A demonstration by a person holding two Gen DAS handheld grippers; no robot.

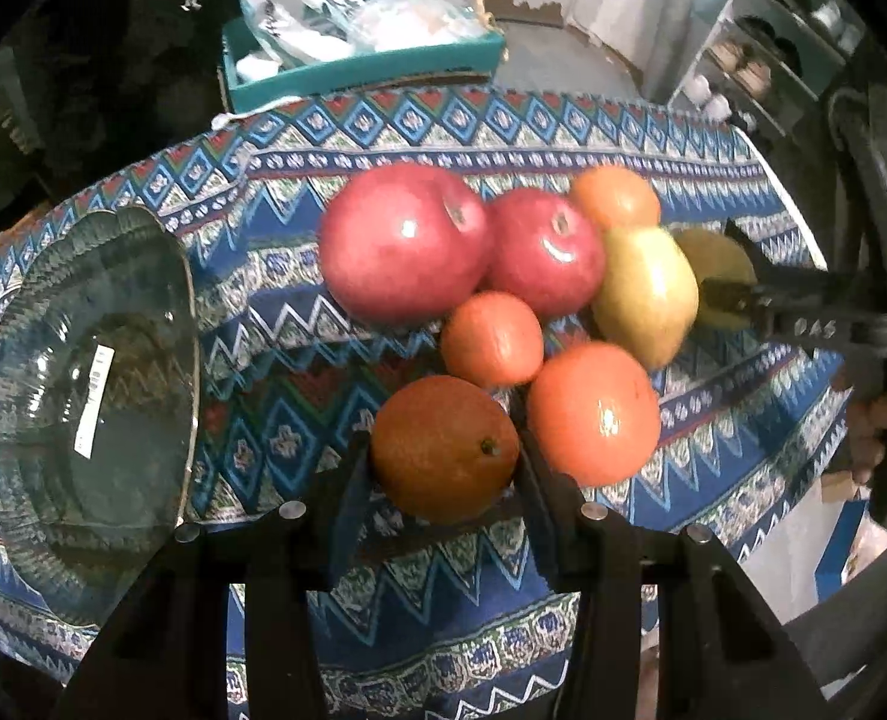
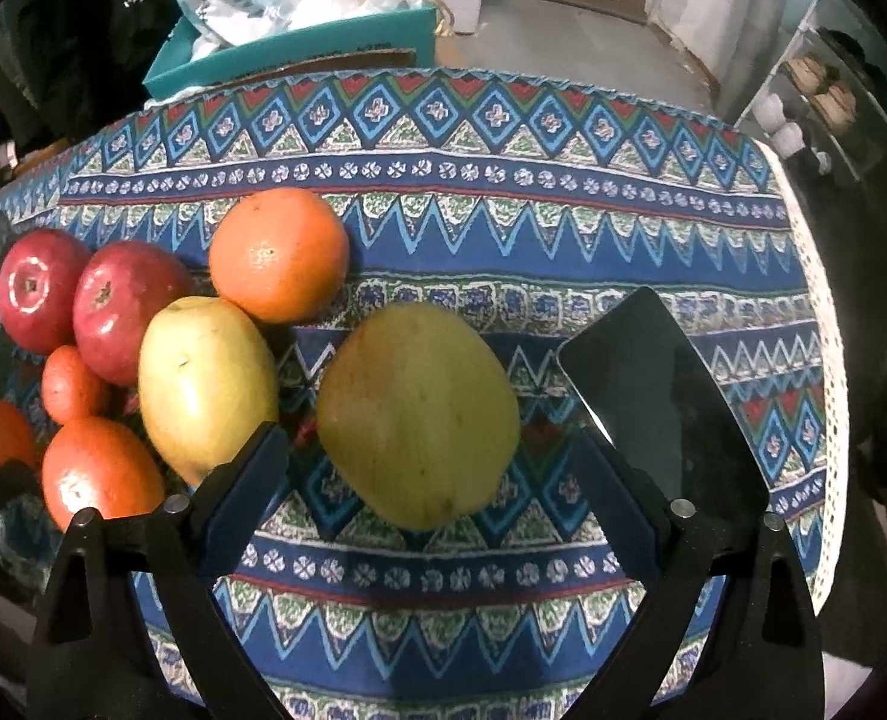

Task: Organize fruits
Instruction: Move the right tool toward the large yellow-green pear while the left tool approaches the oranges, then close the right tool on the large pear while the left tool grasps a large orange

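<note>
The table's patterned cloth is a woven-looking fabric in blue zigzags and diamonds, soft enough, I judge, to keep round fruit from rolling far. On its left side sits the glass bowl, clear, ribbed at the rim, with a white barcode sticker on it; I take it as the place the fruit should end up, and it holds nothing yet.

The fruit lies bunched in the middle of the cloth: two glossy red apples, touching each other, then the oranges with their dimpled skin, and two smooth yellow-green pears.

My left gripper has its fingers on either side of the nearest orange, close against its flanks; whether they actually press it I cannot tell. It is the fruit nearest the bowl, which is why I go for it first.

My right gripper stands wide open around the outer pear, with clear gaps on both sides, holding nothing. That pear lies slightly apart from the pile, so the fingers have room.
</note>
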